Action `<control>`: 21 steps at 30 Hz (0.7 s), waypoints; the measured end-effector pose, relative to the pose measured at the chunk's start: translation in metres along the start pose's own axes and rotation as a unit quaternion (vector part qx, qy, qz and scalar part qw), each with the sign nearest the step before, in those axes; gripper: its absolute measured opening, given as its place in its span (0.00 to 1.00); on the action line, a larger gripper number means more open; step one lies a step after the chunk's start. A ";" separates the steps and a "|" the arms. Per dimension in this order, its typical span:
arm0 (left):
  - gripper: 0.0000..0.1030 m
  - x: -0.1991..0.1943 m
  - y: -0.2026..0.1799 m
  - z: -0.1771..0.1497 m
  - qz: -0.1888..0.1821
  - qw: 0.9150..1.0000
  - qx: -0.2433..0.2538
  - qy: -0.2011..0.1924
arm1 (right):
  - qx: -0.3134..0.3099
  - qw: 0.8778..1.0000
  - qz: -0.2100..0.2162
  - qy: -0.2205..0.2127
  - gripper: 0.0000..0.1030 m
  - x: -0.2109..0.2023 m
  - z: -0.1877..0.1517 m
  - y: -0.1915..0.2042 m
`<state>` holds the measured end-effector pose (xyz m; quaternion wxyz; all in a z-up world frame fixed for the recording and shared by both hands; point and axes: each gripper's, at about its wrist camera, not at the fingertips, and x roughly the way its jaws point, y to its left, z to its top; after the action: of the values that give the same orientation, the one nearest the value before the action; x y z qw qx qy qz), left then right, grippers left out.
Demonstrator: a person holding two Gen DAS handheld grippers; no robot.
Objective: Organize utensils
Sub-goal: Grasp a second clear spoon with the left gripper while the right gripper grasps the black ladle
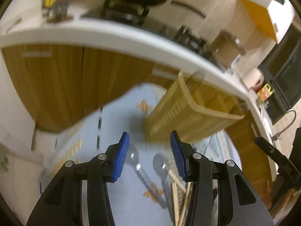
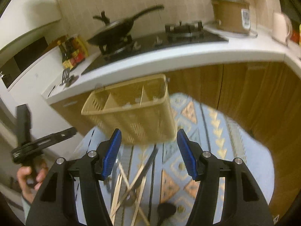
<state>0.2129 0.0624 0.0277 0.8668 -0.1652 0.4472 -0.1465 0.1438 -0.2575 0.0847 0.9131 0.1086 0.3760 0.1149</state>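
Left hand-held gripper [image 1: 150,150]: jaws parted at a medium gap, nothing between the blue ribbed pads, pointing down at the patterned cloth [image 1: 122,113]. Right hand-held gripper [image 2: 148,150]: jaws a bit wider, also empty, hovering over the pile. A hand [image 2: 28,177] at 8 o'clock in the right wrist view grips the left tool's handle.

Outward from the left jaws: two metal spoons [image 1: 135,158], bowls toward the camera's far side, just past the pads at 6 o'clock, shiny and smooth; blurred. At 5 o'clock, wooden chopsticks [image 1: 176,194], thin pale sticks lying crossed. In the right wrist view the same chopsticks [image 2: 129,184] fan out at 6 o'clock with a dark slim utensil [image 2: 148,162] lying across them; a dark rounded thing [image 2: 166,210] near the bottom, too blurred to name.

Utensil basket [image 2: 131,111]: tan plastic, slotted walls, rectangular, divided into compartments, standing on the cloth at 12 o'clock beyond both grippers. Compartments look empty or nearly so; a few pale specks inside, can't tell what.

Progress, as judged: barely begun. All visible utensils lie loose on the cloth, none standing in the basket. Left: pick up spoons, chopsticks and the dark piece, sort by compartment.

Behind: white desk [image 2: 169,56] with a black pan [image 2: 112,30] on the stove, wood-grain cabinet doors below.
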 end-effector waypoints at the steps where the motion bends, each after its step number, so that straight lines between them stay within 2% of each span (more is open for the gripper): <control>1: 0.42 0.006 0.004 -0.002 0.003 1.000 -0.006 0.013 | 0.003 1.000 0.002 0.010 0.56 0.001 -0.003 -0.002; 5: 0.43 0.032 0.022 -0.010 0.003 0.998 -0.034 0.062 | -0.005 0.999 -0.004 0.037 0.56 0.005 -0.019 -0.004; 11: 0.43 0.064 0.029 -0.019 0.024 0.994 -0.051 0.098 | 0.003 0.997 0.000 0.072 0.56 0.013 -0.044 -0.013; 17: 0.43 0.082 0.021 -0.022 0.042 0.992 -0.044 0.110 | 0.040 0.994 0.008 0.101 0.56 0.026 -0.070 -0.032; 21: 0.43 0.086 0.009 -0.020 0.073 0.992 -0.025 0.103 | 0.057 0.992 0.008 0.110 0.56 0.029 -0.080 -0.041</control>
<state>0.2457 0.0327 -0.0495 0.8200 -0.1378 0.5485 -0.0876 0.1121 -0.2789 -0.0023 0.8574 0.1499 0.4793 0.1124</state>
